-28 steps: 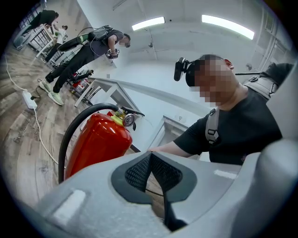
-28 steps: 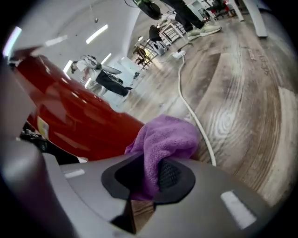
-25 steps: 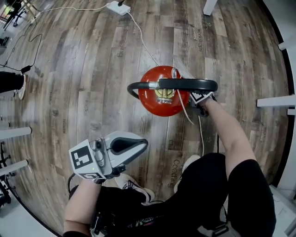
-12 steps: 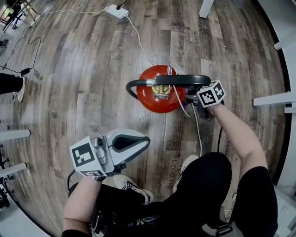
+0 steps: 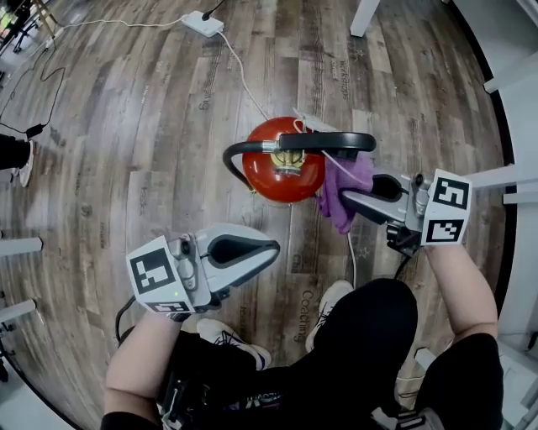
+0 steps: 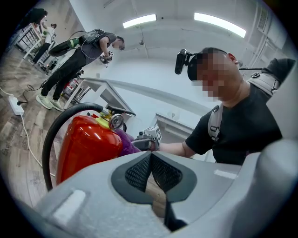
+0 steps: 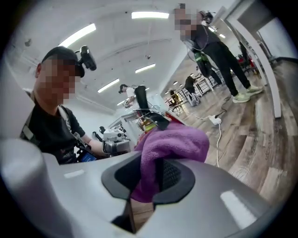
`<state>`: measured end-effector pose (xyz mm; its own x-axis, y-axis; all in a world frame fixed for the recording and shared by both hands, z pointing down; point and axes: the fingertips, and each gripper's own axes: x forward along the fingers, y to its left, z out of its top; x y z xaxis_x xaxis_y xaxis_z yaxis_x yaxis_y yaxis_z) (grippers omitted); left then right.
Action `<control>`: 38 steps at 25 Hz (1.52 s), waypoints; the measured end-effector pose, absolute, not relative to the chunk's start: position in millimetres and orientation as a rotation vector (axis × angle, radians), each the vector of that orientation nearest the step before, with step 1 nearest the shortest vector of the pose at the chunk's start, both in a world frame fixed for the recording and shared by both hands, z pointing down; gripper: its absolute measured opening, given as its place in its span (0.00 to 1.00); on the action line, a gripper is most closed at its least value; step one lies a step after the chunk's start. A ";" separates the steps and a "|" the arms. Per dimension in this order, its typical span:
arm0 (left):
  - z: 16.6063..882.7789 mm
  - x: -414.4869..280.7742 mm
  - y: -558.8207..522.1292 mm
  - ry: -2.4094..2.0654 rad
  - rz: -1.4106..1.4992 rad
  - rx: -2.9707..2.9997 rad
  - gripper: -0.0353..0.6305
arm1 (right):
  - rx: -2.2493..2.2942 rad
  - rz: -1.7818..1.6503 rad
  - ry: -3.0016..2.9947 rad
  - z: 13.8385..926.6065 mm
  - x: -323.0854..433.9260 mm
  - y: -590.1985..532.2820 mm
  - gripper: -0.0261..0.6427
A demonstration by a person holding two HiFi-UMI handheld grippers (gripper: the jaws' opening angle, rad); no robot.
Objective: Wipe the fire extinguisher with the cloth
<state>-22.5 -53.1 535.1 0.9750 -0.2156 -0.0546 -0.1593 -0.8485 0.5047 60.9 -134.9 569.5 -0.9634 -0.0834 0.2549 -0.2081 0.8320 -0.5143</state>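
The red fire extinguisher (image 5: 282, 175) stands upright on the wood floor, its black hose and handle (image 5: 324, 142) across the top. My right gripper (image 5: 346, 198) is shut on a purple cloth (image 5: 343, 195) and holds it against the extinguisher's right side, near its top. In the right gripper view the cloth (image 7: 173, 148) bunches out between the jaws of the right gripper (image 7: 156, 179). My left gripper (image 5: 267, 250) is shut and holds nothing, well short of the extinguisher. The left gripper view shows the extinguisher (image 6: 88, 145) and the cloth (image 6: 125, 141) beyond the left gripper (image 6: 151, 161).
A white power strip (image 5: 204, 23) lies at the far side, and its cable (image 5: 244, 76) runs to the extinguisher. White furniture legs (image 5: 504, 176) stand at the right and one (image 5: 363, 17) at the top. My shoe (image 5: 332, 302) is close below. Other people (image 6: 79, 56) stand in the room.
My right gripper has come up from low beside the extinguisher with the purple cloth in its jaws, and now sits further right. The left gripper has hardly moved.
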 end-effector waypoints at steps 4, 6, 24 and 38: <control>534.0 -22.6 -52.5 -0.261 -0.146 2.609 0.05 | 0.191 0.506 -2.772 566.0 46.7 -122.2 0.14; 534.2 -23.8 -52.1 -0.263 -0.144 2.608 0.05 | 0.171 0.465 -2.758 573.2 41.7 -118.7 0.14; 553.6 -32.7 -50.5 -0.308 -0.084 2.562 0.05 | 0.148 1.083 -2.261 848.5 30.3 -94.9 0.14; 568.2 -39.7 -45.0 -0.367 -0.052 2.516 0.05 | 0.234 1.143 -2.108 911.7 24.5 -90.2 0.14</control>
